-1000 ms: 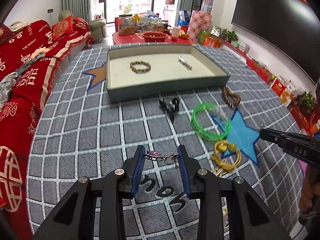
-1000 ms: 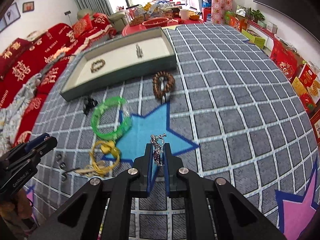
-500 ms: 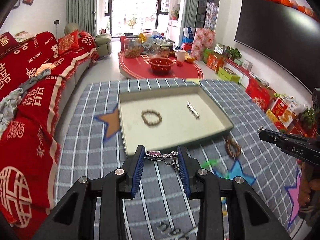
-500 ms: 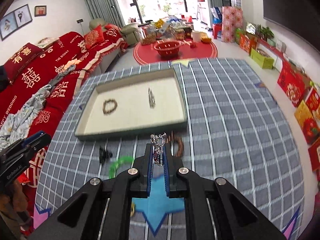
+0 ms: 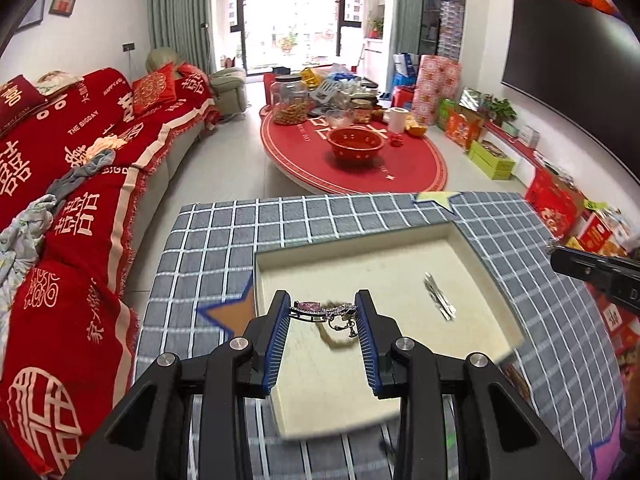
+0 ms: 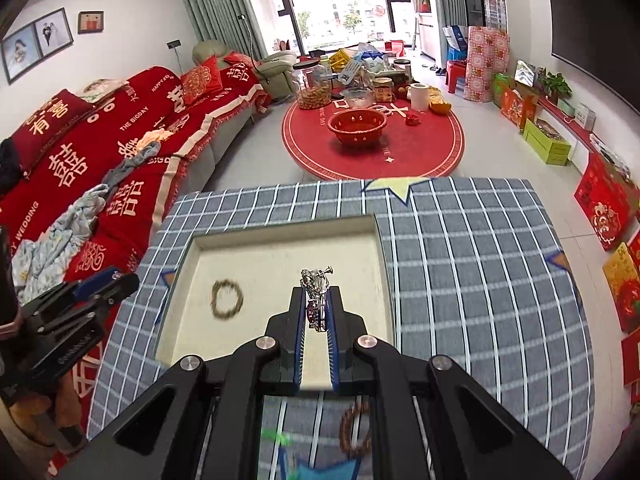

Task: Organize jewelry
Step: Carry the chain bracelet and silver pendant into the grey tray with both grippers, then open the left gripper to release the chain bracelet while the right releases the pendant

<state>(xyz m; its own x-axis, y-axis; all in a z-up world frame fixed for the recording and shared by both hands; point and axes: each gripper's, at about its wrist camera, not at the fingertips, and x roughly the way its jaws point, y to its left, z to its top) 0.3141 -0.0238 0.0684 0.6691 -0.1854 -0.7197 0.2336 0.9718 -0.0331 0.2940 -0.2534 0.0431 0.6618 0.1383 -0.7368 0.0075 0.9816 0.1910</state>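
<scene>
Left tool (image 5: 323, 312) – purple-stoned earring (image 5: 320, 310) crosswise (long axis pad-to-pad) over tray (image 5: 472, 240)

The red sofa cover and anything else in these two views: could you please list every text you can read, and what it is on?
"THE BIGDAY": red sofa cover
"HAPPY WEDDING": same cover, left edge of the right wrist view
"D": start of a cut-off label on the right gripper's body
Large white Chinese characters on the cover and cushions: not transcribed.
Print on the left gripper's body, the red round mat and the gift boxes: too blurred or small.
</scene>
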